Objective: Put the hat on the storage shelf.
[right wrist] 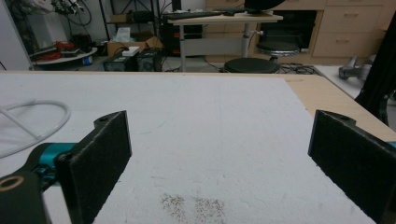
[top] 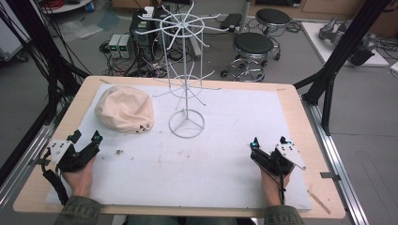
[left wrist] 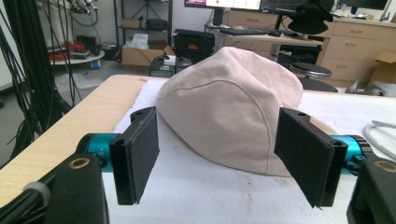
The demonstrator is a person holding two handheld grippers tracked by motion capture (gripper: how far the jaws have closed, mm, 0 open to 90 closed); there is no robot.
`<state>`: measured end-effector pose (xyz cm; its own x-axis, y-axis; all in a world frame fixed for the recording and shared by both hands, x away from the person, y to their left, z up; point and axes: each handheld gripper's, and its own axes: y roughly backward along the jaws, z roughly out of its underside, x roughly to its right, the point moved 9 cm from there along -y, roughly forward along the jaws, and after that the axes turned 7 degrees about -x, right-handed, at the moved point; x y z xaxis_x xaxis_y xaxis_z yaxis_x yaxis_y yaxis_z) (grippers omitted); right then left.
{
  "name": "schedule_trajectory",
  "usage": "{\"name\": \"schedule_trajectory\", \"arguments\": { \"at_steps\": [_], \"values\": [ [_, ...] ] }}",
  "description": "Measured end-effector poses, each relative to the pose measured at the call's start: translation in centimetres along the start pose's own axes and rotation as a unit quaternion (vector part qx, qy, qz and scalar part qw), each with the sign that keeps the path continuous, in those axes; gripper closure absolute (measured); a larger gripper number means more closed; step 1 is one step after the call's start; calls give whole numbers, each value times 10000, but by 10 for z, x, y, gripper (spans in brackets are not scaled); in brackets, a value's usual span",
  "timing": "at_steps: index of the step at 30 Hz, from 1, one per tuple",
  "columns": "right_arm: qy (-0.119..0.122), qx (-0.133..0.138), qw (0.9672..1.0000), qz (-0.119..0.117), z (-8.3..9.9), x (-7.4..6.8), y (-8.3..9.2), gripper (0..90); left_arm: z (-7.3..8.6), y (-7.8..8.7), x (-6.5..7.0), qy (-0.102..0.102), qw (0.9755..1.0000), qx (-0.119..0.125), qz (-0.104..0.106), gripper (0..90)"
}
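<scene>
High view: a cream cloth cap (top: 125, 109) lies crown-up on the white mat (top: 211, 159) in the far-left part of the wooden table (top: 300, 112), with a white wire rack (top: 186, 70) standing on its ring base just to the cap's right. The left gripper (top: 86, 138) rests near the table's front-left corner, held in the person's left hand (top: 80, 176), pointing toward the cap but apart from it. In the left gripper view its jaws stand wide apart with nothing between them, the cap (left wrist: 233, 107) lying just beyond their tips. The right gripper (top: 268, 141) sits at the front right, well apart from the cap and the rack, in the right hand (top: 274, 183). In the right gripper view its jaws are likewise spread wide and grip nothing, over bare mat (right wrist: 210, 130) marked with a faint brown speckled stain (right wrist: 194, 205).
</scene>
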<state>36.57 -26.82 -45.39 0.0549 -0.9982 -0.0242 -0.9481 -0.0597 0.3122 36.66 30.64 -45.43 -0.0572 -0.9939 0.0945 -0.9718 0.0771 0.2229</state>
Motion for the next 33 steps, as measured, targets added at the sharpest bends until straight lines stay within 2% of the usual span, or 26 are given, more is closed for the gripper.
{"name": "schedule_trajectory", "arguments": {
  "at_steps": [22, 27, 33],
  "values": [
    [-68, -49, 10000, -15, 1, 0, 0, 48, 1, -1, 1, 32, 10000, -43, 62, 307],
    [-88, -44, 10000, -14, 1, 0, 0, 48, 1, 0, 1, 125, 9999, -46, 106, 307],
    [-88, -52, 9999, -19, 2, 1, -1, 48, -5, 1, 6, 47, 9999, -28, 139, 307]
  ]
}}
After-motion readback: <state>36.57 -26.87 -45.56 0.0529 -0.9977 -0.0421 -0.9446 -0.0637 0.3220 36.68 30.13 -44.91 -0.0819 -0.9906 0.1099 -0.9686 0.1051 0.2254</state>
